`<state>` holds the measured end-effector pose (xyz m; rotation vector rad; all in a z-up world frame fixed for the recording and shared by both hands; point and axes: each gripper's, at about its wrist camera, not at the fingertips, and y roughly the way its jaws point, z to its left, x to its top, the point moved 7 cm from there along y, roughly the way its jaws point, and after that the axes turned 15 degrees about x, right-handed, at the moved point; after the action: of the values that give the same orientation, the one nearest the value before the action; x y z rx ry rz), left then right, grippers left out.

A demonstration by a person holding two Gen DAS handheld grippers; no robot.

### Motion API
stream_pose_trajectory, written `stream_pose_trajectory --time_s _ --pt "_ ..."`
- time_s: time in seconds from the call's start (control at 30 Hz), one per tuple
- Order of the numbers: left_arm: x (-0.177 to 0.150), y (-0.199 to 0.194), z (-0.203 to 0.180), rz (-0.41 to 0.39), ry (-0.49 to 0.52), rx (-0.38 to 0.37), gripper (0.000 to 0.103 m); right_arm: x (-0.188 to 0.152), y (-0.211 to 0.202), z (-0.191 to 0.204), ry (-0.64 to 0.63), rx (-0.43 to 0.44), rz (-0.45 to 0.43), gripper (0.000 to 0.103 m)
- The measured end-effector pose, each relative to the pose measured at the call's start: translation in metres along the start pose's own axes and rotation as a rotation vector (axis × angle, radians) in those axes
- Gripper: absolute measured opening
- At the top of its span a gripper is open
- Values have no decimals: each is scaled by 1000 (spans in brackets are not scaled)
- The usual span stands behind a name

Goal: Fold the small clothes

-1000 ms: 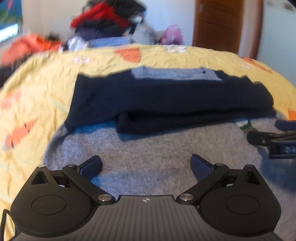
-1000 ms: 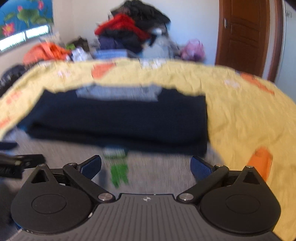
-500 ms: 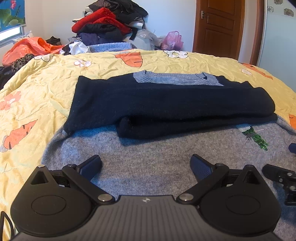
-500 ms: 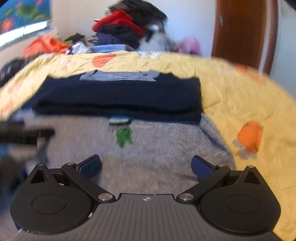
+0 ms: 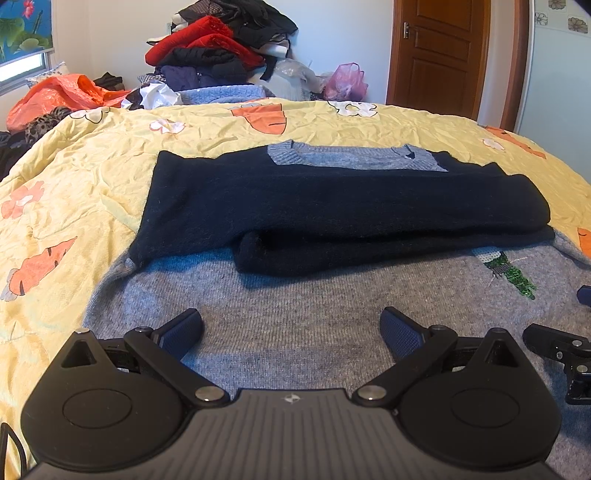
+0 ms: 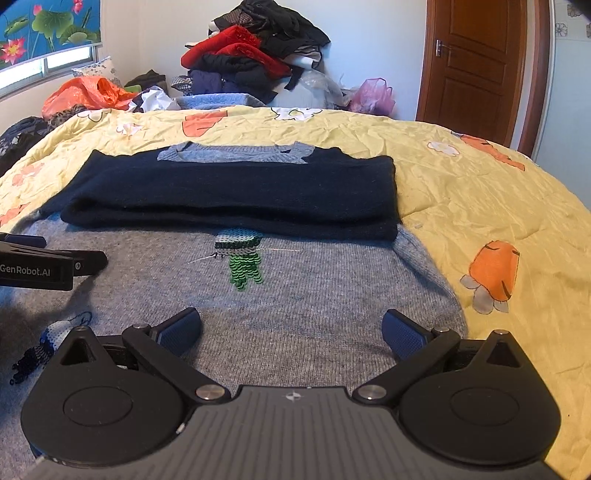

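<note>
Left hand-held gripper (image 5: 291, 328): jaws spread wide, nothing between the blue pads (image 5: 183, 332); it hovers low over the near hem area of the grey sweater (image 5: 295, 306). Right hand-held gripper (image 6: 291, 328): jaws likewise wide apart, empty, over the same sweater's near right part. Each one shows in the other's view: the right at the right edge of the left wrist view (image 5: 561, 354), the left at the left edge of the right wrist view (image 6: 48, 264), with "GenRobot.AI" printed on its side.

Grey sweater lies flat on the bed, body spread toward the cameras, neckline (image 5: 354, 157) at the far end. Dark navy sleeves (image 5: 332, 206) are folded across the chest, one stacked on the other, forming a thick band from side to side; they cover the upper body and leave the collar visible beyond. Just below the band, a green and white sequin figure (image 6: 242, 260) shows on the front. A second sequin patch in blue and white (image 6: 40, 350) is partly seen at the lower left of the right wrist view.

Bed carries a yellow quilt (image 6: 480, 192) printed with orange carrots and white flowers, wrinkled. Beyond the far edge: heap of clothes (image 6: 255, 51) in red, black and purple, orange plastic bag (image 6: 85, 92), pink bag (image 6: 373, 96). Brown wooden door (image 6: 476, 66) at right, closed. Window with lotus-print blind (image 6: 44, 33) at left
</note>
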<state>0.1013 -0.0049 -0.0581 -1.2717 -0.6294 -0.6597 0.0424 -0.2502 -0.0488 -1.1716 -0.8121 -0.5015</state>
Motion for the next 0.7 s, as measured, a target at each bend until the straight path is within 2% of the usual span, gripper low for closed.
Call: stream_pose_trajectory --time_s 0.23,0.47,0.57,0.7 --pt "0 0 1 6 4 -4 103 0 0 0 0 0 0 103" --pt "-10 -15 5 71 0 25 103 0 0 0 0 0 0 103" --pt "-19 -20 6 14 -8 23 103 0 0 0 1 1 0 103" --pt "-20 -21 7 7 -17 25 103 0 0 0 1 1 -1 103"
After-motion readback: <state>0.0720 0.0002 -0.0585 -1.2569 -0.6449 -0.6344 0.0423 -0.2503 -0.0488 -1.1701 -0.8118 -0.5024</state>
